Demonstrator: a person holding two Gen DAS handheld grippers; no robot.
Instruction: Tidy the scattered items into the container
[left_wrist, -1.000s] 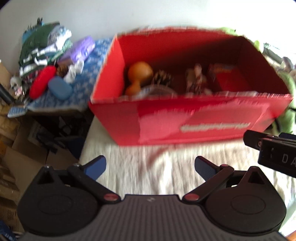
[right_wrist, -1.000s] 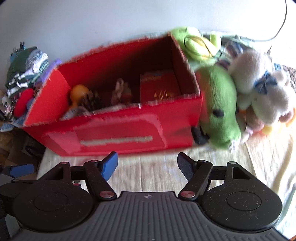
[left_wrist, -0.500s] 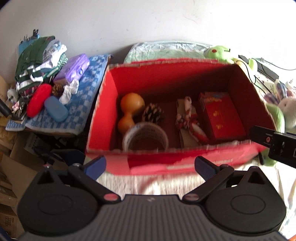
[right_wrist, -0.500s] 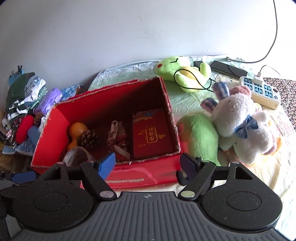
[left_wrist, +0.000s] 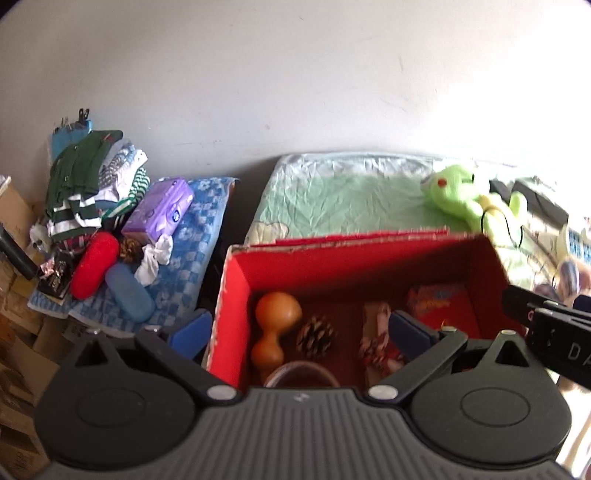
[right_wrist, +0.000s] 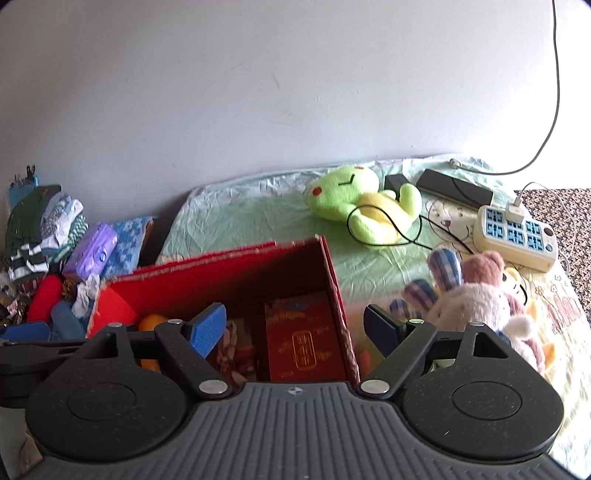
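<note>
1. Red box (left_wrist: 236, 295) sits on the bed, open at the top, directly under both grippers; it holds an orange gourd-shaped toy (left_wrist: 275, 328), a pine cone (left_wrist: 316, 336), a knotted rope toy (left_wrist: 376, 339), a red packet (right_wrist: 304, 341) and a clear tape roll (left_wrist: 301, 373) at the near edge.
2. Left gripper (left_wrist: 297, 330) is spread wide with nothing between its blue pads; one fingertip lies outside the box's left wall, the other over the rope toy.
3. Right gripper (right_wrist: 295, 326) is likewise wide apart and empty, its fingertips straddling the box's right wall.
4. Both grippers are angled forward and down over the box from its near side, the right one showing at the right edge of the left wrist view.
5. Compared with half a second ago, both views sit closer over the box, so its front wall is now hidden behind the gripper bodies and more of the white wall fills the top.
6. Green plush frog (right_wrist: 360, 203) lies on the bed behind the box, and a pile of plush animals (right_wrist: 476, 299) lies to its right.
</note>
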